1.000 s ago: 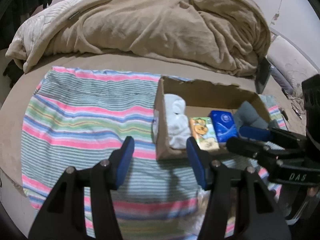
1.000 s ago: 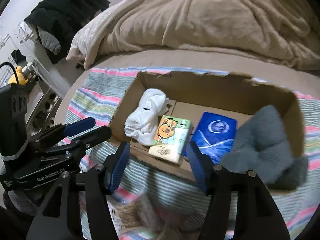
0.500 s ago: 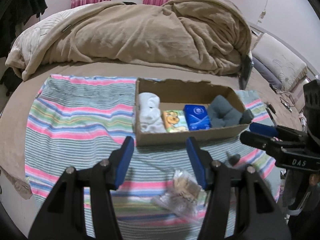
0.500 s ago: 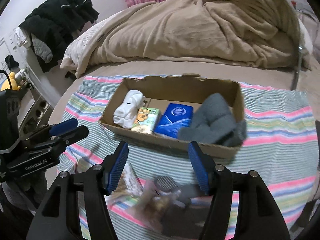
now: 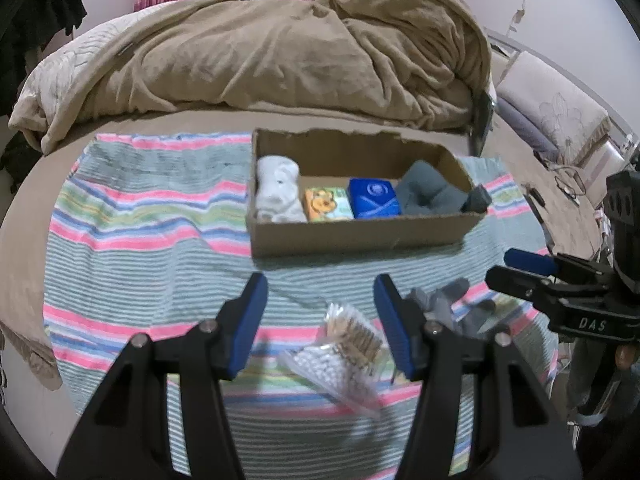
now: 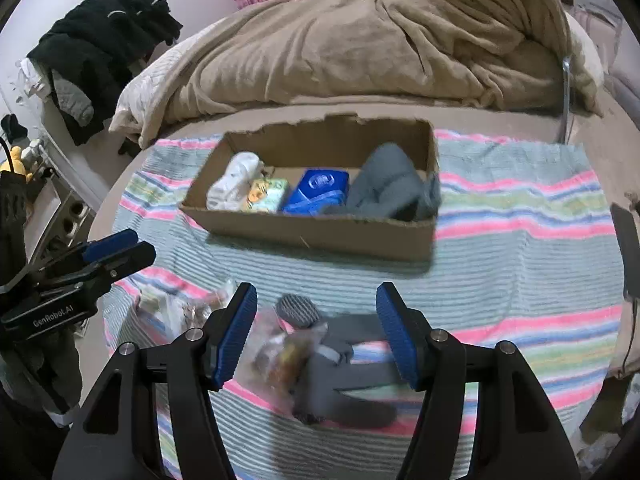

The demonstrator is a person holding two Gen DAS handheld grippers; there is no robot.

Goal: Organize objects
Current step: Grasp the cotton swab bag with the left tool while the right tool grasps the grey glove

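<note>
A cardboard box [image 5: 360, 236] sits on a striped towel [image 5: 132, 248] spread over the bed [image 6: 304, 120], and it serves as the collecting place. Inside it, left to right, lie a white sock [image 5: 278, 194], an orange pack [image 5: 328, 204], a blue pack [image 5: 374, 199] and a grey cloth [image 5: 430, 196], packed side by side so each keeps its own slot.

In front of the box, on the near side of the towel, the unsorted things wait: a clear bag of small items [image 5: 352, 354] and grey gloves [image 6: 344, 364], blurred in both views. They lie loose, likely because they have not yet been put away.

The left tool [image 5: 320, 320] is released, its jaws spread above the clear bag and holding nothing. The right tool [image 6: 316, 324] is likewise released, hanging over the gloves.

Compared with a second ago, both tools have pulled back from the box: it then filled the views, and now it sits farther off, with the loose bag and gloves exposed in front.
</note>
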